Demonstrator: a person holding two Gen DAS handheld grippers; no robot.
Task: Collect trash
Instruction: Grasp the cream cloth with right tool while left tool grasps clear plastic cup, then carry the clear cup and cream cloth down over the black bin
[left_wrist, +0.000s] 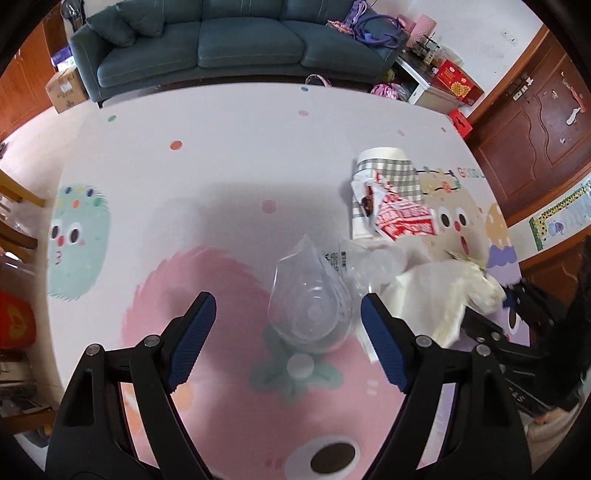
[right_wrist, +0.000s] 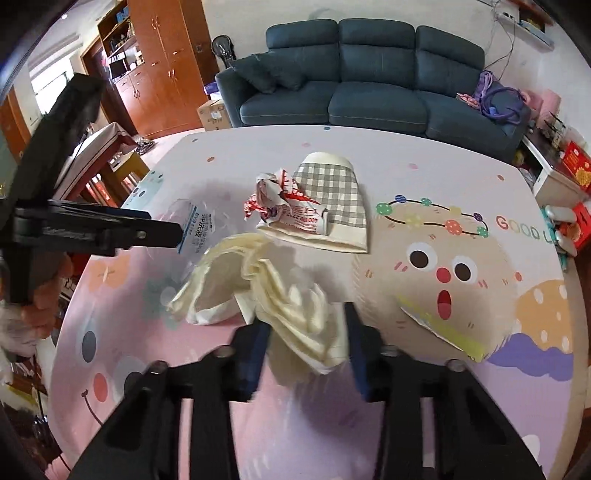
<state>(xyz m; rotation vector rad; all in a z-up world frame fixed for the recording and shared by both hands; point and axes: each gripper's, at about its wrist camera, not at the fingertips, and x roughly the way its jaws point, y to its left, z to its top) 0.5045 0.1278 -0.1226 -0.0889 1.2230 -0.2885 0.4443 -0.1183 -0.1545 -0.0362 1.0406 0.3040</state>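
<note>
The left and far parts of the desk (left_wrist: 229, 122) are lying bare, giving a gripper free passage there. Trash is crowding the middle and right: a clear plastic bottle (left_wrist: 314, 314) is sitting between the wide-standing jaws of the left gripper (left_wrist: 288, 314), with a clear wrapper (left_wrist: 343, 262) just beyond. A cream plastic bag (right_wrist: 266, 291) is spreading beside it, and the right gripper (right_wrist: 306, 354) is blocking that side. Farther back, a crumpled red-and-white wrapper (right_wrist: 284, 206) is resting on a checked cloth (right_wrist: 332, 188). A yellow-edged scrap (right_wrist: 443, 328) is occupying the near right.
</note>
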